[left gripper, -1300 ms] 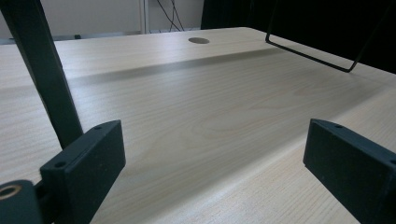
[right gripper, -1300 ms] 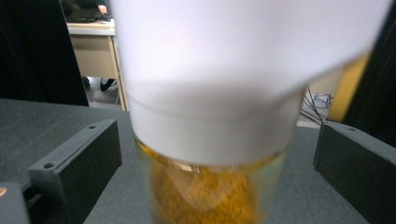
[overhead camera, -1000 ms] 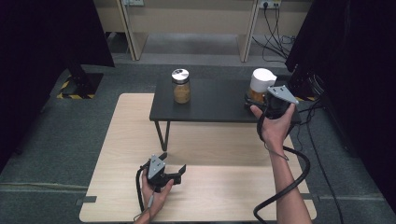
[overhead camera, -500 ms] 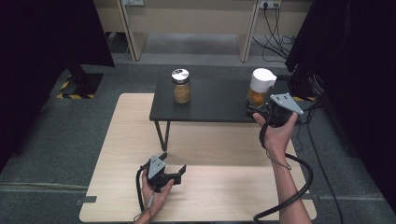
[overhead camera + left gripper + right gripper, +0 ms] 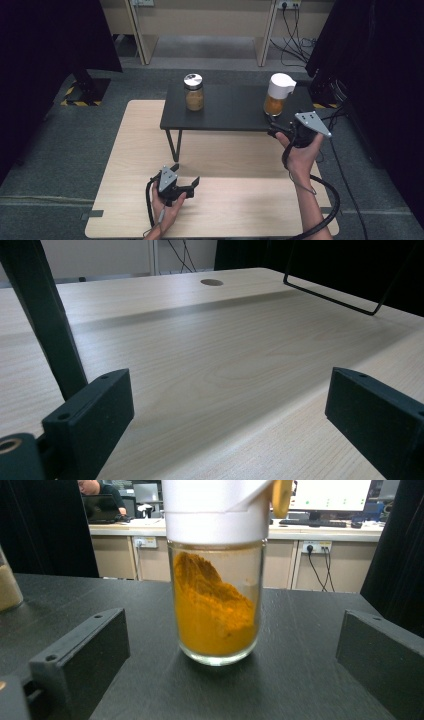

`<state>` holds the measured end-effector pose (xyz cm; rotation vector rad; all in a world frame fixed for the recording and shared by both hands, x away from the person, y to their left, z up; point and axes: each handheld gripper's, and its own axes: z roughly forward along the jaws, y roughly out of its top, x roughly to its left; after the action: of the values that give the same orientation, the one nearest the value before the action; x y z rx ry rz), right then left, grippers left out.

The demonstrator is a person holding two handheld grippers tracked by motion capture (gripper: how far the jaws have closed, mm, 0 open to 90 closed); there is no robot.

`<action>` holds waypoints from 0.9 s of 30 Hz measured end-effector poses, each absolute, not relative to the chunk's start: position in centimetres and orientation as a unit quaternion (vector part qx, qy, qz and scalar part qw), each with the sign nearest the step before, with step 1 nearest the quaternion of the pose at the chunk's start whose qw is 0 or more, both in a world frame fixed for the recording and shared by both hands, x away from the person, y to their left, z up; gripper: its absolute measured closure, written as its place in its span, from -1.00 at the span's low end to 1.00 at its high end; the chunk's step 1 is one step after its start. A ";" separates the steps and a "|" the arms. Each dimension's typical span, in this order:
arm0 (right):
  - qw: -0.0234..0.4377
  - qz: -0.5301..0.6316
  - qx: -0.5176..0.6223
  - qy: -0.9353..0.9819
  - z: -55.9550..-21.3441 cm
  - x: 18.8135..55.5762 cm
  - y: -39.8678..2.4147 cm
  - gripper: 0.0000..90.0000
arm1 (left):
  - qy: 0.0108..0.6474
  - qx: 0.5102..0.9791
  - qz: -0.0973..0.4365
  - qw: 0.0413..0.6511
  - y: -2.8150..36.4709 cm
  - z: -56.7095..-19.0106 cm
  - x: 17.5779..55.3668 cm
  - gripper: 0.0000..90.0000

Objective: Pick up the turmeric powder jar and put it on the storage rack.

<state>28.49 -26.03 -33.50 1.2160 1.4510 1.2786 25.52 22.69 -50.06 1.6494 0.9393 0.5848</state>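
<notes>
Counting what stands on the black raised shelf [image 5: 235, 107], we find two jars: one white-lidded jar [image 5: 278, 95] of orange powder at its right end, upright, and one metal-capped jar [image 5: 193, 92] of tan powder well apart to the left. Our right gripper [image 5: 274, 131] hangs just before the white-lidded jar [image 5: 216, 580], jaws spread wide and empty, the jar beyond them. Our left gripper [image 5: 186, 181] rests low over the one pale wooden table [image 5: 130, 150], jaws wide, nothing between them.
</notes>
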 end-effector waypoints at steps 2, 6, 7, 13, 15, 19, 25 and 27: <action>0.416 0.510 0.483 0.577 -33.7 28.1 -26.2 -0.98 | 0.396 0.696 0.246 0.546 22.7 -50.1 25.5 -0.90; 0.415 0.514 0.481 0.577 -34.2 27.2 -26.5 -0.98 | 0.396 0.696 0.247 0.546 22.7 -50.1 25.5 -0.90; 0.416 0.514 0.479 0.577 -34.4 27.0 -26.5 -0.98 | 0.396 0.696 0.247 0.546 22.7 -50.0 25.5 -0.90; 0.418 0.518 0.476 0.574 -35.4 25.6 -26.8 -0.98 | 0.396 0.696 0.247 0.546 22.7 -50.1 25.5 -0.90; 0.417 0.519 0.476 0.574 -35.7 25.2 -26.9 -0.98 | 0.394 0.697 0.248 0.545 22.7 -50.0 25.5 -0.90; 0.415 0.523 0.475 0.573 -36.2 24.5 -27.1 -0.98 | 0.395 0.697 0.248 0.545 22.7 -50.1 25.5 -0.90; 0.416 0.525 0.472 0.572 -36.7 23.6 -27.1 -0.98 | 0.394 0.697 0.248 0.545 22.7 -50.0 25.5 -0.90; 0.416 0.526 0.473 0.572 -36.9 23.4 -27.2 -0.98 | 0.394 0.697 0.248 0.545 22.7 -50.0 25.5 -0.90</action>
<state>23.35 -27.16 -36.87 1.1870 1.4371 1.3206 25.51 22.68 -50.05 1.6528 0.9353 0.5877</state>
